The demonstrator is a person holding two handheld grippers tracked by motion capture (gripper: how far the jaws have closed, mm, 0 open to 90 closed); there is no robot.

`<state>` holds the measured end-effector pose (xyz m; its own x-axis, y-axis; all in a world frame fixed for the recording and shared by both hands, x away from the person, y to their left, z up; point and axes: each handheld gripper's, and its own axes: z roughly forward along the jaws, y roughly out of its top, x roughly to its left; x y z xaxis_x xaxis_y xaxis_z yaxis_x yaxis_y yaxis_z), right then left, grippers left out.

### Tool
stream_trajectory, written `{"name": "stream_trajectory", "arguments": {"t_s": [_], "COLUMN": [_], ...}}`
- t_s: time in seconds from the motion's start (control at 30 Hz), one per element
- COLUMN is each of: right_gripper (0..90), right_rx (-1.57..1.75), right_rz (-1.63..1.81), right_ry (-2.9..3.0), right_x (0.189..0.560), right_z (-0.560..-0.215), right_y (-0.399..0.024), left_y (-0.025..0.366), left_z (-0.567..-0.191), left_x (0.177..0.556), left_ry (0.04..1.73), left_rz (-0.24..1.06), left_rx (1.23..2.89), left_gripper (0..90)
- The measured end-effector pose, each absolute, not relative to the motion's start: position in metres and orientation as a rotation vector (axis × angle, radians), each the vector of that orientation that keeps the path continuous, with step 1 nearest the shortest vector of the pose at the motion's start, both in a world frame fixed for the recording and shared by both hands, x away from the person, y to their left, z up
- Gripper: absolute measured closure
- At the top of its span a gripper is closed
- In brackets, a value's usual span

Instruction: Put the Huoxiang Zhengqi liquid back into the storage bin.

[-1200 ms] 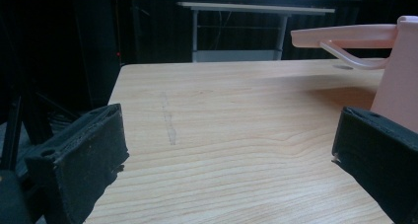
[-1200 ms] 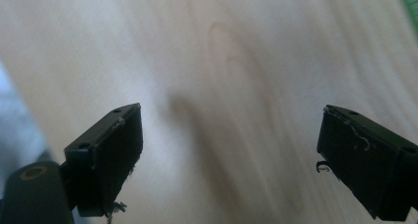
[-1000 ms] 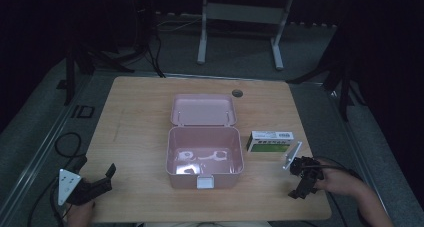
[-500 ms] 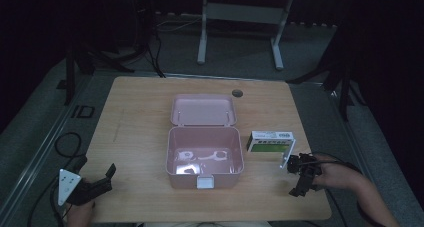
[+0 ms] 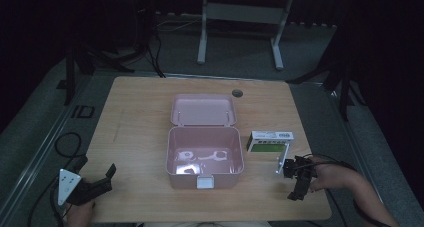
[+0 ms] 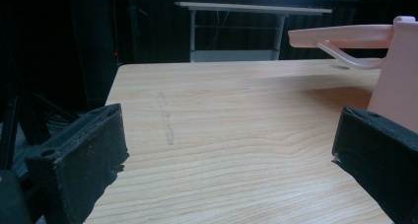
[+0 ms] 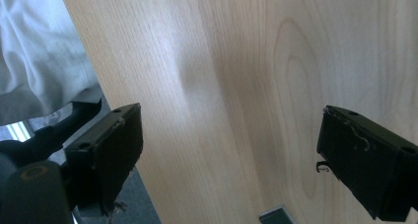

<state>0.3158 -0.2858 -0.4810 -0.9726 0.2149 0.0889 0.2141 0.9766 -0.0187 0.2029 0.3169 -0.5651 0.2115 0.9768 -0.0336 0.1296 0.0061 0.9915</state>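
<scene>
Likely next: swing the right gripper (image 5: 298, 183), fingers spread and empty at lower right, onto the green-white carton (image 5: 270, 141) beside the open pink box (image 5: 204, 159); left gripper (image 5: 95, 186) idles open.

Black jaws wide apart over bare table (image 6: 222, 135), pink box (image 6: 394, 71) at right.
</scene>
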Motion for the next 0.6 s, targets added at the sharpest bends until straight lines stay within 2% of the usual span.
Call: {"name": "stream_trajectory", "arguments": {"t_s": [0.03, 0.37, 0.6], "right_gripper": [12.9, 14.5, 18.9], "right_rx": [-0.315, -0.294, -0.24], "right_rz": [0.003, -0.018, -0.025], "right_ry": [-3.037, -3.099, -3.144], "right_x": [0.316, 0.331, 0.343], "right_z": [-0.48, -0.461, -0.443], "right_y": [-0.285, -0.279, -0.274], "left_y": [0.317, 0.317, 0.317], "left_z": [-0.565, -0.565, -0.565], "left_x": [0.203, 0.203, 0.203], "left_ry": [1.148, 1.148, 1.148], "left_rz": [0.97, 0.968, 0.967], "left_rx": [1.381, 1.383, 1.381], "left_gripper": [0.2, 0.2, 0.2]}}
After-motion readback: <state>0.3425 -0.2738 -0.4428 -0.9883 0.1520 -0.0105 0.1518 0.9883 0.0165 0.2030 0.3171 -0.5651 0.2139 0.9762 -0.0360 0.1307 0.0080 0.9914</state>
